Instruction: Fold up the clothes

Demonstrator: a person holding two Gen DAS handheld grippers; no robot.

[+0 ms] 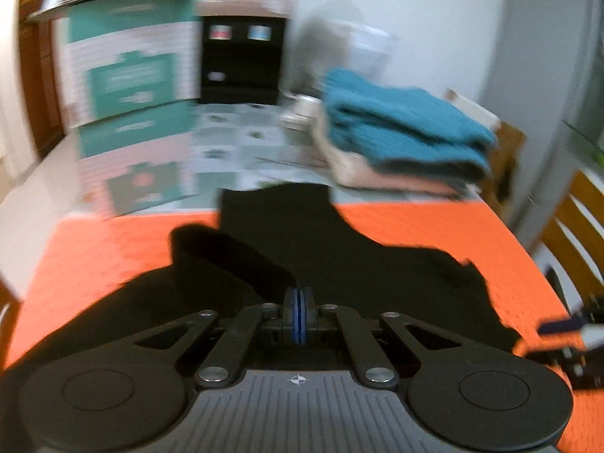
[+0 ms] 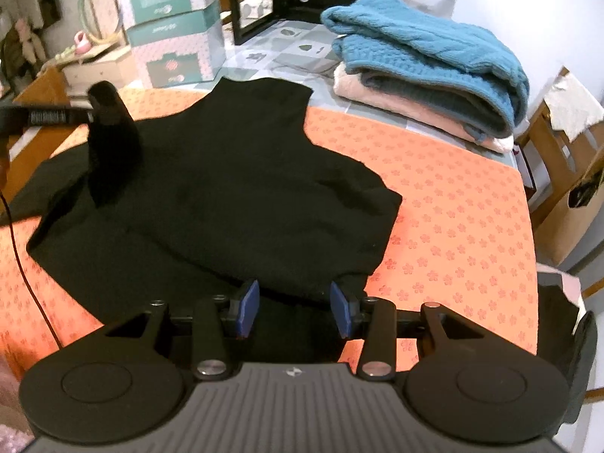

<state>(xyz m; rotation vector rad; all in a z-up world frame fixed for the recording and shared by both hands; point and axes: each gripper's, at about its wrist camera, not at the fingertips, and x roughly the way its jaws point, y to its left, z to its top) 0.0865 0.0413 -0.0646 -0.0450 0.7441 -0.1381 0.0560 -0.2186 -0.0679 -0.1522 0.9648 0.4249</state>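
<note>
Black knit top (image 2: 211, 173) lies limp on the orange mat (image 2: 453, 207), my left gripper (image 1: 298, 315) pinched on a sleeve fold, right gripper (image 2: 294, 311) wide over its near hem, probably the best grab.

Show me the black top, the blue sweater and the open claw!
black top (image 2: 234, 188): right wrist view, middle of its body.
blue sweater (image 2: 426, 49): right wrist view, top fold.
right claw (image 2: 294, 307): right wrist view, midway between its fingertips.

Boxes (image 1: 132, 87) blurred, maybe motion, L view
</note>
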